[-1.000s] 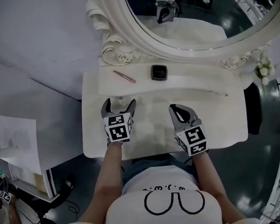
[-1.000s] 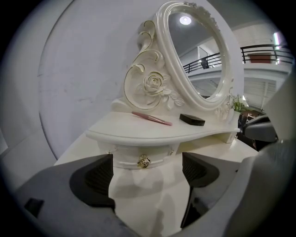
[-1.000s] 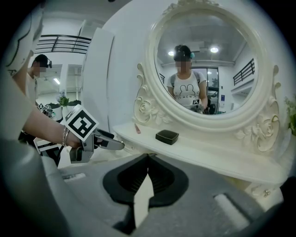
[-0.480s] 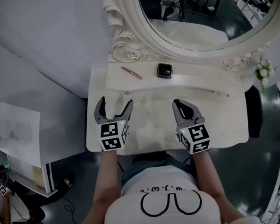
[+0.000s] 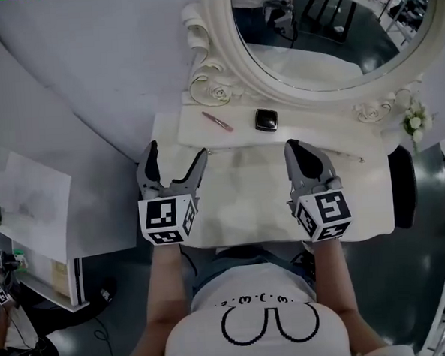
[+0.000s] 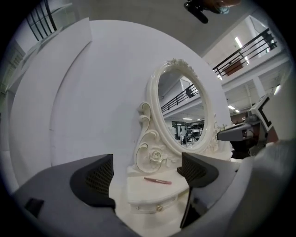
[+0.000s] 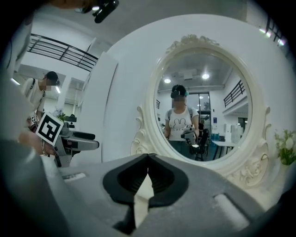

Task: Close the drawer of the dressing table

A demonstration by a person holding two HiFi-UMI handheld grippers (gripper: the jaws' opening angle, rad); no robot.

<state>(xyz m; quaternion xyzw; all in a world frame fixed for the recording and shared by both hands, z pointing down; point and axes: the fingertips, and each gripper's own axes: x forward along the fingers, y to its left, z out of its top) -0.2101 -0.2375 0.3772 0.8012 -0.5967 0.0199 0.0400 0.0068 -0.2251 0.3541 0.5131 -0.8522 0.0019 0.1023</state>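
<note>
- Standing at a white dressing table [image 5: 374,194] with a two-jaw gripper in each hand, both held above the near half of the tabletop
- Holding the left gripper [image 5: 175,157] over the table's left edge, jaws spread wide with nothing between them
- Holding the right gripper [image 5: 294,145] over the table's right half, jaws pressed together at the tips and gripping nothing
- Framed between the left gripper's parted jaws in the left gripper view: a small drawer [image 6: 155,207] with a round knob, set under the raised back shelf [image 5: 317,134], front looking flush with the shelf's face
- Lying on that shelf: a pink pen [image 5: 217,121] and a black compact [image 5: 266,119], apart from each other
- Rising behind them: an oval mirror [image 5: 334,31] in a carved white frame, with white flowers [image 5: 416,116] by its right foot
</note>
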